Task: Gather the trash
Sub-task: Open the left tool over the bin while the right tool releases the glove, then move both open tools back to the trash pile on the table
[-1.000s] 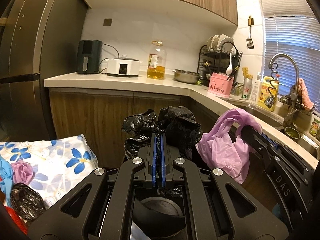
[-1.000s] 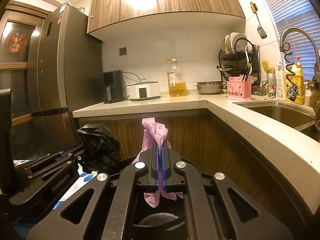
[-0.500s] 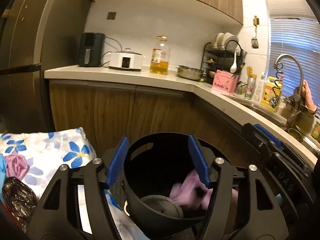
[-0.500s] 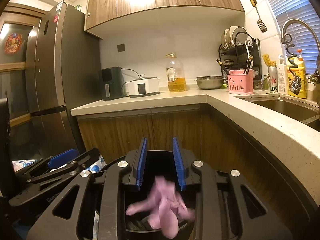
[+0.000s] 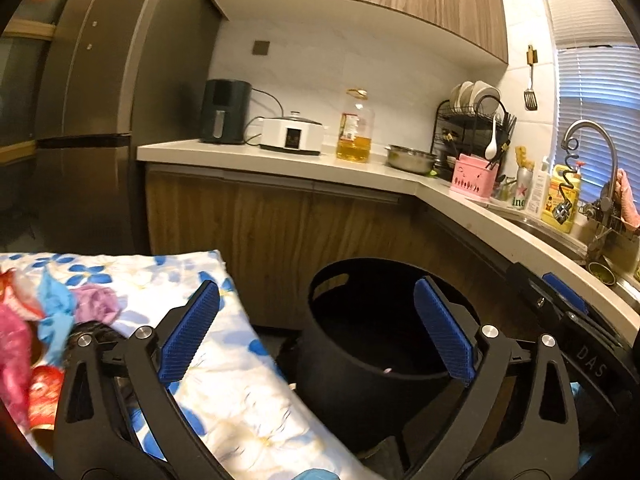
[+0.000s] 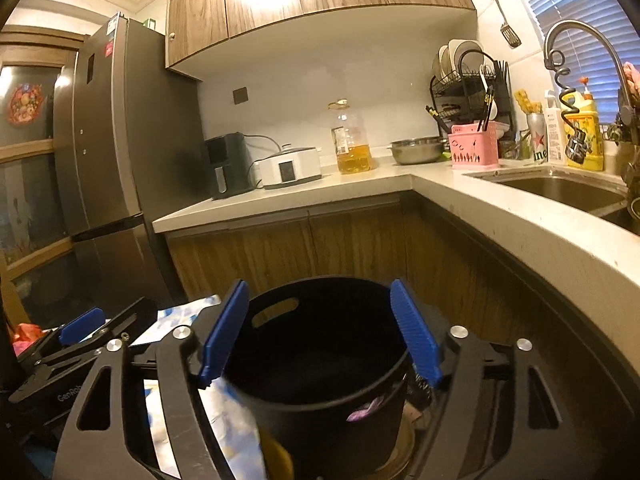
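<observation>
A black round bin [image 5: 372, 364] stands on the floor by the cabinets; it also shows in the right wrist view [image 6: 320, 364]. My left gripper [image 5: 316, 334] is open and empty, over the gap between the bin and a floral-cloth table [image 5: 224, 376]. My right gripper [image 6: 318, 330] is open and empty above the bin's mouth. A bit of purple bag [image 6: 366, 410] shows low at the bin's side. Crumpled trash lies on the cloth at left: a purple wad [image 5: 96, 304], blue plastic [image 5: 56, 312], pink and red pieces [image 5: 16, 344].
An L-shaped counter [image 5: 360, 172] holds an air fryer [image 5: 225, 111], a cooker [image 5: 292, 136], an oil bottle [image 5: 355, 126] and a pink caddy [image 5: 474, 178]. A sink and tap [image 6: 560, 188] are at right. A fridge [image 6: 116, 152] stands at left.
Both grippers opened and dropped their bags, black from the left and purple from the right, into the bin. The left gripper has since shifted left toward the cloth table.
</observation>
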The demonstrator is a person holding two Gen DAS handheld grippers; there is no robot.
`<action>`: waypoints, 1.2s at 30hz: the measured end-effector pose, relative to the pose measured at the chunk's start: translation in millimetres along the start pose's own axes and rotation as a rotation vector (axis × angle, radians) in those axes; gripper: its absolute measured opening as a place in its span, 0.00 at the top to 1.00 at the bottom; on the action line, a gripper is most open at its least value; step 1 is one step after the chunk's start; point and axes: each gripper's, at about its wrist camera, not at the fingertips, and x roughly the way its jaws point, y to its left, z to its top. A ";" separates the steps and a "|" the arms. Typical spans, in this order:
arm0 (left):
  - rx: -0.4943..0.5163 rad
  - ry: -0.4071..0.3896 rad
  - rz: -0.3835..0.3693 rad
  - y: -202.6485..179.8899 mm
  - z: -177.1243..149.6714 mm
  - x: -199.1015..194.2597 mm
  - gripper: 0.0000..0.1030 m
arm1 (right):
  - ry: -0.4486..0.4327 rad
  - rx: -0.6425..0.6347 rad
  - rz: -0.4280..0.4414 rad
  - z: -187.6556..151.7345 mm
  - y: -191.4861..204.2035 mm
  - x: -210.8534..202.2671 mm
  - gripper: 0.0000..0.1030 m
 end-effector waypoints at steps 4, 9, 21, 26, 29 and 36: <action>-0.017 -0.011 0.023 13.7 -4.4 -30.3 0.06 | -0.001 -0.006 0.007 -4.9 10.4 -18.9 0.21; -0.025 -0.034 0.076 32.1 -12.6 -66.8 0.06 | -0.015 0.004 0.023 -9.2 24.2 -43.6 0.21; -0.021 -0.075 0.232 86.7 -38.2 -143.2 0.06 | -0.027 -0.015 0.088 -40.3 78.6 -75.3 0.21; -0.042 -0.070 0.314 122.4 -51.8 -166.7 0.06 | -0.041 -0.047 0.120 -56.5 105.9 -82.2 0.21; -0.050 -0.069 0.363 142.5 -57.0 -177.4 0.06 | -0.036 -0.064 0.149 -66.0 124.1 -83.2 0.21; -0.039 -0.081 0.483 180.8 -68.7 -190.6 0.06 | 0.006 -0.095 0.239 -81.1 166.0 -80.0 0.21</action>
